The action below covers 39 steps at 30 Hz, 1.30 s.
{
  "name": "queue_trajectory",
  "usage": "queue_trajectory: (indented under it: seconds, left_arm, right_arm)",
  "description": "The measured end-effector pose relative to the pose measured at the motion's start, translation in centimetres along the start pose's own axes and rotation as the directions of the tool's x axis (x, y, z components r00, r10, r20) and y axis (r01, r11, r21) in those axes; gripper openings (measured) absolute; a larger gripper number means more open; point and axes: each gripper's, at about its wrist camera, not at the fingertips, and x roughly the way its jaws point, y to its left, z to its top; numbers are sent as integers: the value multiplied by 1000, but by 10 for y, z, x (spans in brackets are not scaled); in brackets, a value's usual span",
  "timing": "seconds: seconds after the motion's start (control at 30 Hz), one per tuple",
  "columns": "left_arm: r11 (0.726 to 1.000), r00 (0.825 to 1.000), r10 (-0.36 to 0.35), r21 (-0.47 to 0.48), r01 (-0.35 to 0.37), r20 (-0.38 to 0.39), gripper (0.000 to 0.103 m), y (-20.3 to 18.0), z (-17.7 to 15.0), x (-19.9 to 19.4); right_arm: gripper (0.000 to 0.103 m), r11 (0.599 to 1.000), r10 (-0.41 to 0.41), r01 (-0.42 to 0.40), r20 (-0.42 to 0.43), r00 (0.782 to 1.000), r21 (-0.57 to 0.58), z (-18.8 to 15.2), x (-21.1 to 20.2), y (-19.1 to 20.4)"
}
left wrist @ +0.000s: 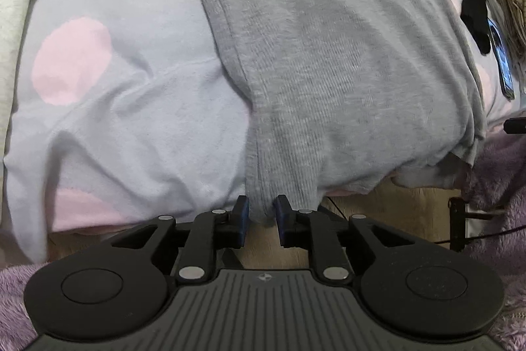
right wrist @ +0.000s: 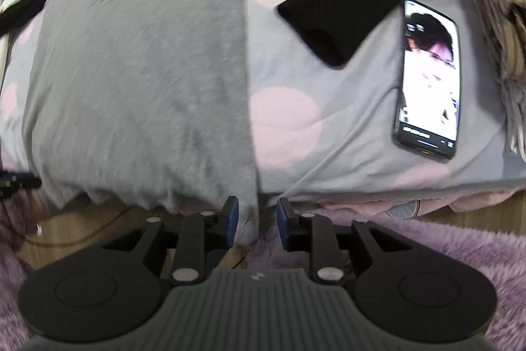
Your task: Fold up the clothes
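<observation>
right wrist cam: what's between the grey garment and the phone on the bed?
A black garment's end lies on the spotted bedding between the grey garment and the phone; lower down, only bare bedding. Seen in the right wrist view.

The left tongs (left wrist: 262,214) point steeply down, almost vertical, seen from above along the two fingers. The blue pads (left wrist: 244,216) stand a little apart, with a narrow gap. A hanging corner of the grey garment (left wrist: 296,71) sits in this gap, but the pads do not press on it clearly. The black linkage arms are spread equally on both sides of the body.

The right tongs (right wrist: 255,221) point straight down. The gap here is somewhat wider. An edge of the same grey cloth lies against the left pad (right wrist: 231,221), while the other pad is free, so there is no grip
</observation>
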Motion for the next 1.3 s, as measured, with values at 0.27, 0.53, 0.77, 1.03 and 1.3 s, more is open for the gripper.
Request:
queue_trajectory:
  seconds: [0.27,0.53,0.77,1.03,1.3]
  left_arm:
    - [1000,1000,24,8,-24,4,8,-5,2,-1]
    - [1000,1000,27,5,-27,6,4,-4,1,-3]
    - [1000,1000,-15,-2,15,6,1,-1,-5,-21]
    - [976,962,-213,-3,217,172,1,29,-12,-140]
    - [994,995,-98,-47,98,11,1,46,-8,-107]
  right_arm:
    - [28,998,55,-54,-55,997,25,-5,16,2]
    - [27,999,25,-22,-97,995,31,2,47,7]
    - [6,998,53,-50,-100,994,37,4,51,11]
    - [4,969,239,-241,38,970,53,8,-56,-10]
    - [4,977,211,-213,-79,974,-14,-3,-34,1]
